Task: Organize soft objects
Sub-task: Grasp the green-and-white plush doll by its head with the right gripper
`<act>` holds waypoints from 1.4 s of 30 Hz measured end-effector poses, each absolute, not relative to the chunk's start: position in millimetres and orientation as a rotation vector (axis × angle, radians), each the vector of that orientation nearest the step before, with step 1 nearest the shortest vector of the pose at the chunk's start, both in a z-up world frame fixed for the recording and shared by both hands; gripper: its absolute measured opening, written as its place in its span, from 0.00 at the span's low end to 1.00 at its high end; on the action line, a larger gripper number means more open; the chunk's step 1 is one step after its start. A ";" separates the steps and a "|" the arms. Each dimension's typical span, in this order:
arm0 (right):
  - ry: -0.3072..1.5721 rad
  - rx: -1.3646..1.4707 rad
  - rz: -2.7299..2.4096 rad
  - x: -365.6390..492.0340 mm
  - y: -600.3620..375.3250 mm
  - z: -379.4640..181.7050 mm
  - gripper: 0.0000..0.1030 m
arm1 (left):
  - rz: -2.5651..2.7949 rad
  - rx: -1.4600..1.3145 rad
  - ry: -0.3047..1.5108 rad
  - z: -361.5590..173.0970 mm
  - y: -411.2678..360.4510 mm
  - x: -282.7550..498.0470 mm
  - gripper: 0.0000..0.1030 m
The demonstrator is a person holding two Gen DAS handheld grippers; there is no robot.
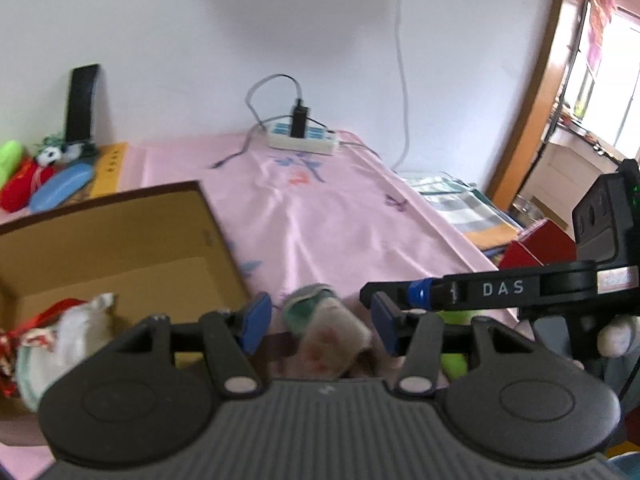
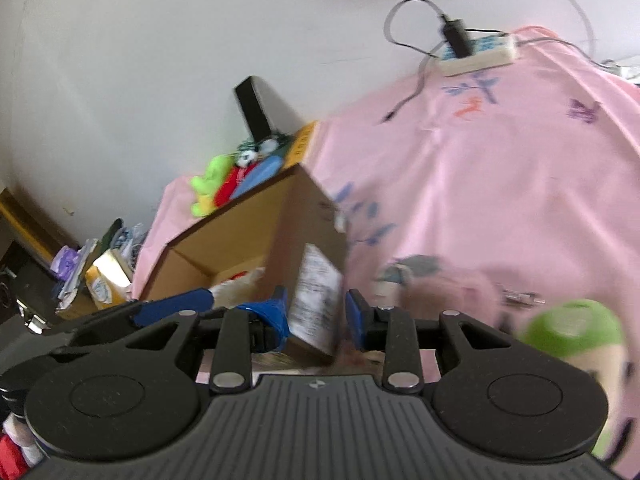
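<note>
Soft toy [image 1: 328, 336], small, grey-green and pinkish, lies on the pink sheet [image 1: 340, 220] of the bed just beside the cardboard box [image 1: 120, 232], which already holds a white plush [image 1: 68, 344]. Judged light, squashy, non-fragile; take it across the middle of the body. Left gripper [image 1: 322, 326] fingers [image 1: 256, 320] stand moderately wide, straddling the toy, pads apparently clear of it. Right gripper [image 2: 318, 316] fingers [image 2: 356, 314] partly open, empty, framing the box corner. Green-capped plush [image 2: 576, 332] lies near.
</note>
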State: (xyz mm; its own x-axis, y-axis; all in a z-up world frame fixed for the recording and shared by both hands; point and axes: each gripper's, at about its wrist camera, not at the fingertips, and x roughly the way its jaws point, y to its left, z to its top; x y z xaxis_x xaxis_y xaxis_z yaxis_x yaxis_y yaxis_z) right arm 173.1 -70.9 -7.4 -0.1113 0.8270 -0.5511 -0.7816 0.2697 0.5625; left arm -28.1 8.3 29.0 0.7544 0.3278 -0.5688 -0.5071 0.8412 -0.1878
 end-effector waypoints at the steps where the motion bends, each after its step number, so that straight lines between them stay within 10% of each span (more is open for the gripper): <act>1: 0.987 0.056 1.352 176.7 -75.8 -9.3 0.15 | 0.455 -0.341 0.555 27.8 4.1 -21.5 0.51; 42: 1.201 0.220 1.174 271.1 -174.1 -63.7 0.21 | 0.298 -0.339 0.885 -39.8 -68.9 124.2 0.64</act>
